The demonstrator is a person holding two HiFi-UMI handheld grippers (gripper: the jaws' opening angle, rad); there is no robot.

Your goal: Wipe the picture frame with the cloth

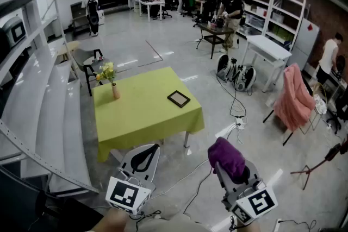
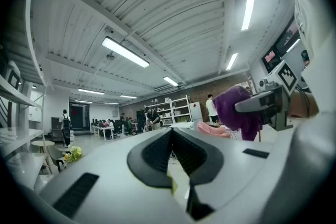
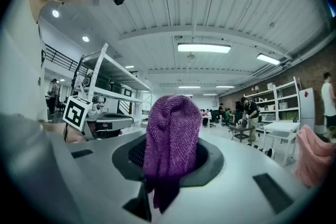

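Note:
A small dark picture frame point(image 1: 178, 98) lies flat on the yellow-green tablecloth point(image 1: 141, 117), well ahead of both grippers. My right gripper point(image 1: 232, 167) is shut on a purple cloth point(image 1: 227, 156), which drapes over its jaws; the same cloth point(image 3: 170, 136) fills the middle of the right gripper view. My left gripper point(image 1: 144, 158) is held low at the near side of the table, jaws shut with nothing between them; its dark pads point(image 2: 173, 152) meet in the left gripper view. Both grippers point upward, away from the table.
A vase of yellow flowers point(image 1: 110, 77) stands at the table's far left corner. White shelving point(image 1: 32, 117) runs along the left. Cables point(image 1: 234, 111) trail on the floor to the right, near a pink-draped chair point(image 1: 293, 100). People work at desks in the background.

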